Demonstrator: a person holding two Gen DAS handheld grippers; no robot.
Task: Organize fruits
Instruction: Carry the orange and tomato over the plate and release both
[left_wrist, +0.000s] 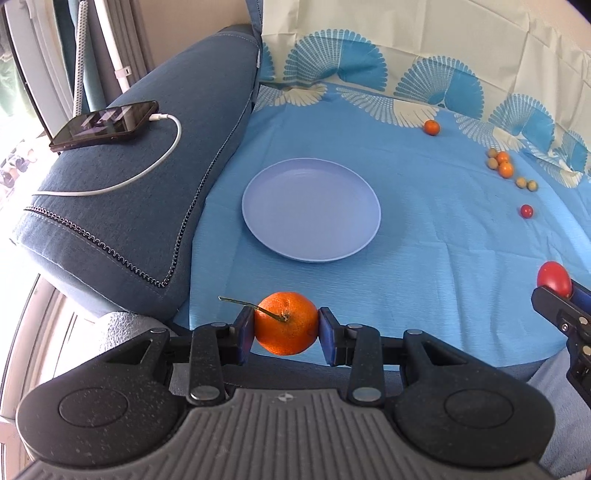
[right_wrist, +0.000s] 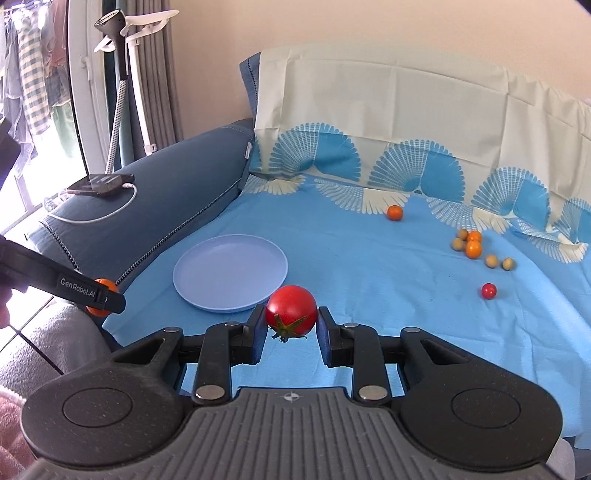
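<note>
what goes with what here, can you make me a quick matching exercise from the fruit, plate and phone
Things:
1. orange
2. tomato
3. plate
4. phone

Places or states:
A. on the sofa arm, plugged into a white cable
B. clamped in the left gripper
C. lying on the blue cloth with nothing on it
D. clamped in the right gripper

Pairs: 1-B, 2-D, 3-C, 4-A
</note>
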